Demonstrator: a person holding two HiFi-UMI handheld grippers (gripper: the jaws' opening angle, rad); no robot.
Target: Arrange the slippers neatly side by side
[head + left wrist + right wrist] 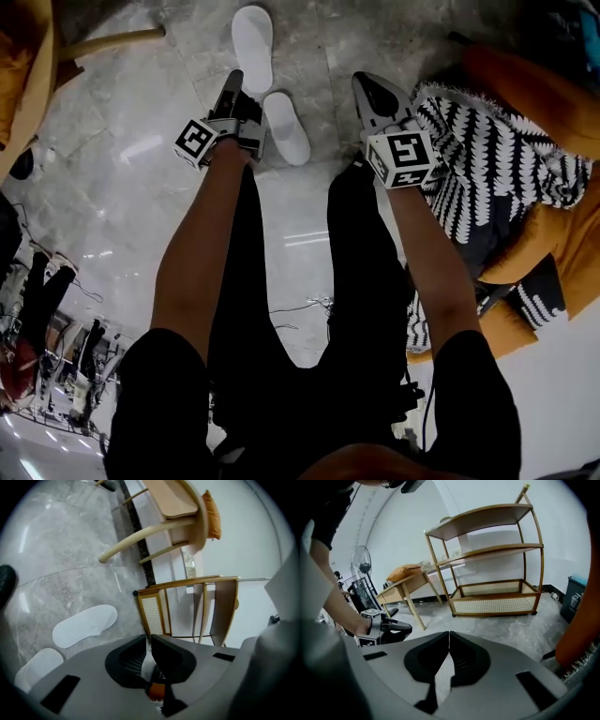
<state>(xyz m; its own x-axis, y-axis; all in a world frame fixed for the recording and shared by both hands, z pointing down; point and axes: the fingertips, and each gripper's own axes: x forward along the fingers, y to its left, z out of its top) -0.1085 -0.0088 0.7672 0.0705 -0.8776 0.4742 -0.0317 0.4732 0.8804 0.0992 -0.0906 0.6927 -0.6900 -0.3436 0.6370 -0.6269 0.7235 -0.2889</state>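
The grey marble floor (pixel 141 187) under you carries the rattan shelf unit (pixel 497 592) in your right gripper view. On that floor the two white slippers lie staggered rather than level: the far slipper (pixel 252 45) sits toward the top edge of your head view, and the near slipper (pixel 286 127) angles off just right of your left gripper (pixel 234 79). That gripper's jaws stand slightly apart with nothing between them, while your right gripper (pixel 362 81) is pressed together, empty and well clear of both slippers.
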